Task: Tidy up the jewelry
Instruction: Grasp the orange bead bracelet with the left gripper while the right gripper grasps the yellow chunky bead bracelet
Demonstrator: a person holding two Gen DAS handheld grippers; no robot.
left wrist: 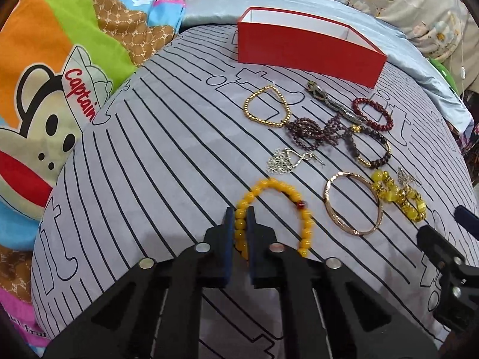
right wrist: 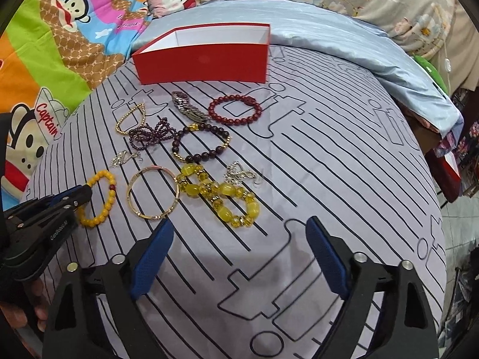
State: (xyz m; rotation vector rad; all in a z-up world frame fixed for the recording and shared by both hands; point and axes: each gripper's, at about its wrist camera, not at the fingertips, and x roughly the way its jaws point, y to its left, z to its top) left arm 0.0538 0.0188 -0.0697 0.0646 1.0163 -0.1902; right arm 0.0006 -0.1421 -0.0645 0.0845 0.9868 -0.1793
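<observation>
My left gripper (left wrist: 240,218) is shut on the near side of a yellow bead bracelet (left wrist: 275,184), which lies on the striped grey bedsheet (left wrist: 167,155). The right wrist view shows that left gripper (right wrist: 80,195) at the left, gripping the yellow bead bracelet (right wrist: 101,174). My right gripper (right wrist: 239,228) stands open just short of a chunky yellow glass-bead bracelet (right wrist: 221,188), its blue pads wide apart with nothing pressed between them. A gold bangle (right wrist: 129,193) lies between the two yellow bracelets. An open red box (right wrist: 203,62) with a white inside sits at the far side.
More jewelry lies between the box and the grippers: a dark bead bracelet (right wrist: 197,157), a red bead bracelet (right wrist: 211,110), a watch (right wrist: 188,107), a gold bead loop (left wrist: 248,104) and silver earrings (left wrist: 281,161). Cartoon bedding (left wrist: 60,89) and a blue satin pillow (right wrist: 344,33) border the sheet.
</observation>
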